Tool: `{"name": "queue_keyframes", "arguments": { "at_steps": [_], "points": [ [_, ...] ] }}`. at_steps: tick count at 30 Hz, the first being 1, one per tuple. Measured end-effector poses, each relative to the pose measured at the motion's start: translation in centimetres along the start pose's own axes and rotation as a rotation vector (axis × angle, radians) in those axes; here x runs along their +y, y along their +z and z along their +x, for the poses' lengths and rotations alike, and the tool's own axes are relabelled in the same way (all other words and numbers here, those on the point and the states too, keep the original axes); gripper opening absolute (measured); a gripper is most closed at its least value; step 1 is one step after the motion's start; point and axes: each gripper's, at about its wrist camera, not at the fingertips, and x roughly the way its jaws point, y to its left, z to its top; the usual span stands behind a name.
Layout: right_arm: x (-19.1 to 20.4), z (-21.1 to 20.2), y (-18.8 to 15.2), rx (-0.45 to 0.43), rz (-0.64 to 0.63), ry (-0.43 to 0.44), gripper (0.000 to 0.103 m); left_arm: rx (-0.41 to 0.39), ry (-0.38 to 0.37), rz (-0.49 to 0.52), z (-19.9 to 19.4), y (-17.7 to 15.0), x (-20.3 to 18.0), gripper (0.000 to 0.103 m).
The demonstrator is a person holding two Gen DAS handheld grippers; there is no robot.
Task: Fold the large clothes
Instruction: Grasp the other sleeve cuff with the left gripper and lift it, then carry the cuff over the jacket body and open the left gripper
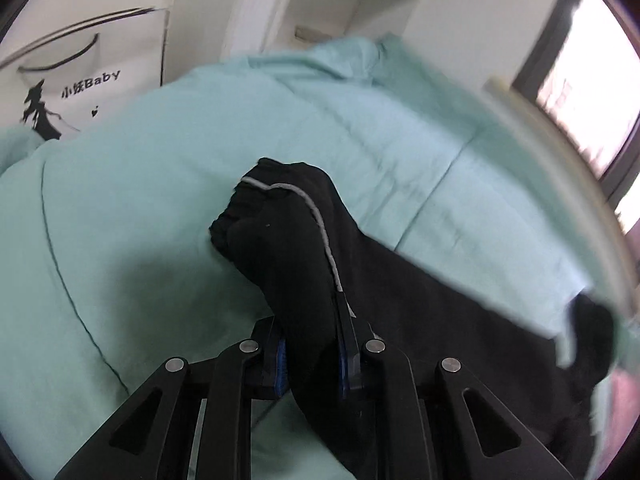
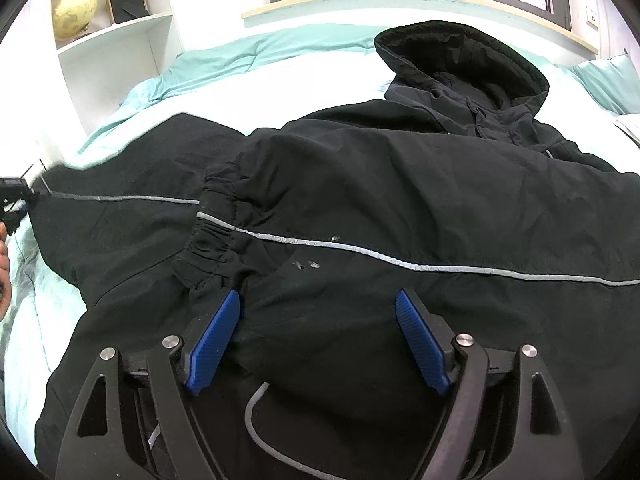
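Bed (image 1: 140,208); sleeve (image 1: 288,240) between left tongs (image 1: 312,364)

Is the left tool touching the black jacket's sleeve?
Touching. The left wrist view shows the left tool shut on the sleeve, its blue pads pressed against the black fabric on both sides.

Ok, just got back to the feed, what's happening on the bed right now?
A person is folding a black hooded jacket spread on a bed with a mint green duvet. The left claw is shut on one sleeve, with its elastic cuff sticking out past the fingers. The right claw is open over the other sleeve, which lies folded across the jacket's body.
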Motion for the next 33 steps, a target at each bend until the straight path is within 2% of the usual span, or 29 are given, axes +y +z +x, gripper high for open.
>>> {"name": "queue_keyframes", "arguments": {
  "at_steps": [2,4,10,13,16,20,22,24,27,29,33],
  "points": [
    [0.0,0.0,0.0,0.002,0.002,0.002,0.083,-0.035,-0.031,0.058,-1.0,-0.9,-1.2,0.018],
    [-0.1,0.1,0.1,0.003,0.004,0.004,0.083,-0.093,-0.132,0.113,-3.6,-1.3,-3.0,0.018],
    [-0.4,-0.8,0.4,-0.01,0.027,0.004,0.083,-0.23,-0.284,0.377,-13.6,-4.2,-12.6,0.018],
    [-1.3,-3.1,1.2,-0.025,0.064,0.01,0.083,-0.25,-0.372,0.485,-17.4,-7.0,-17.6,0.018],
    [-3.0,-8.1,2.6,-0.08,0.114,0.029,0.083,-0.242,-0.452,0.561,-20.1,-10.2,-22.5,0.018],
    [-6.4,-14.4,3.8,-0.088,0.18,0.045,0.083,-0.176,-0.55,0.686,-21.3,-15.5,-29.4,0.018],
    [-8.2,-17.0,3.8,-0.096,0.204,0.04,0.083,-0.11,-0.584,0.744,-20.8,-18.9,-32.9,0.018],
    [-10.3,-19.3,3.2,-0.11,0.214,-0.001,0.083,-0.031,-0.606,0.766,-19.3,-21.9,-35.0,0.018],
    [-12.5,-20.2,2.2,-0.085,0.191,-0.087,0.083,0.08,-0.594,0.767,-15.4,-25.4,-37.5,0.018],
    [-14.0,-19.5,1.1,-0.006,0.181,-0.127,0.083,0.153,-0.584,0.783,-12.7,-27.5,-38.7,0.019],
    [-16.4,-17.7,-0.8,0.097,0.203,-0.121,0.083,0.351,-0.563,0.784,-7.1,-31.3,-39.7,0.025]
  ]
}}
